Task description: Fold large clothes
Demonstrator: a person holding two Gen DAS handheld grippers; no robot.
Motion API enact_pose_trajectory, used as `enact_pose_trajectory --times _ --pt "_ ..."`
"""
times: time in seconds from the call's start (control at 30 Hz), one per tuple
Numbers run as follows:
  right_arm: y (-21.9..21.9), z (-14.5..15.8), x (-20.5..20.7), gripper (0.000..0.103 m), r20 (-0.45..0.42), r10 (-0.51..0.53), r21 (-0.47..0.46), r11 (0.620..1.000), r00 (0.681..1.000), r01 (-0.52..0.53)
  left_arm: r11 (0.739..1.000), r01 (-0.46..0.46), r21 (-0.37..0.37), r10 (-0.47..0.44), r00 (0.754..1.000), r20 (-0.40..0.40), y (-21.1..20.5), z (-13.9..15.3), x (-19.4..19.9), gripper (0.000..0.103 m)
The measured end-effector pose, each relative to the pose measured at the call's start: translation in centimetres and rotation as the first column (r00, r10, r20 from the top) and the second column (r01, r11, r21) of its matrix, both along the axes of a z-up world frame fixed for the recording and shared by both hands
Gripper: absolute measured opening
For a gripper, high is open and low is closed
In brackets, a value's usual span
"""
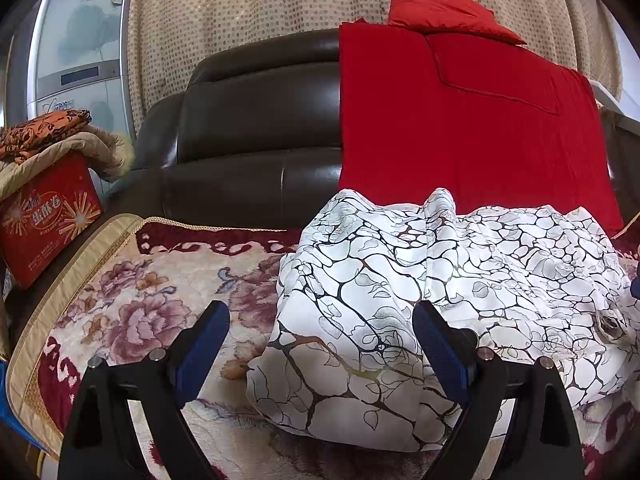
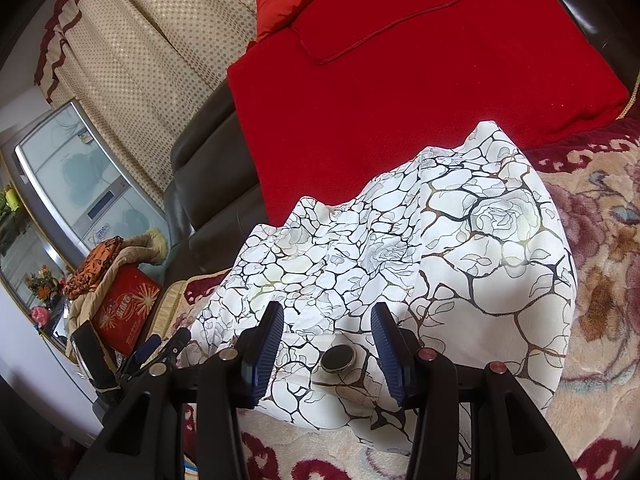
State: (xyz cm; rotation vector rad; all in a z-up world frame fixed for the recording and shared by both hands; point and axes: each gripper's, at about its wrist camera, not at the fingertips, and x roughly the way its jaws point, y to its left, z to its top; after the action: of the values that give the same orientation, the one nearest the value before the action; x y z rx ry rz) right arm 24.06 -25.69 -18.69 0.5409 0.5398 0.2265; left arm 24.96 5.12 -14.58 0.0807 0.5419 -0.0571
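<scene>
Both the left hand-held gripper (image 1: 320,344) and right hand-held gripper (image 2: 328,344) hover spread apart over the white patterned garment (image 1: 400,300).

The garment (image 1: 420,292) lies on the sofa's blanket (image 1: 132,292); a cushion (image 1: 472,120) stands behind it at twelve o'clock, a box (image 1: 48,220) at nine.

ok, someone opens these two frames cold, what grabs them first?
Probably the white garment with black vein-and-rose print, lying crumpled on the plush floral blanket, with a round metal button showing at its near edge. Behind it a bright red cloth drapes the dark leather sofa, topped by a red cushion. Both the left gripper and right gripper hover open over the garment, holding nothing.
</scene>
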Motion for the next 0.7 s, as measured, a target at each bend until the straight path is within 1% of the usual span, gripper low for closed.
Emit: enact_pose_trajectory --times 0.7 --pt "-0.29 -0.04 -0.17 0.049 0.001 -0.003 0.000 1.000 1.000 0.003 1.000 0.000 0.001 0.000 1.000 0.001 -0.07 -0.02 0.02 0.093"
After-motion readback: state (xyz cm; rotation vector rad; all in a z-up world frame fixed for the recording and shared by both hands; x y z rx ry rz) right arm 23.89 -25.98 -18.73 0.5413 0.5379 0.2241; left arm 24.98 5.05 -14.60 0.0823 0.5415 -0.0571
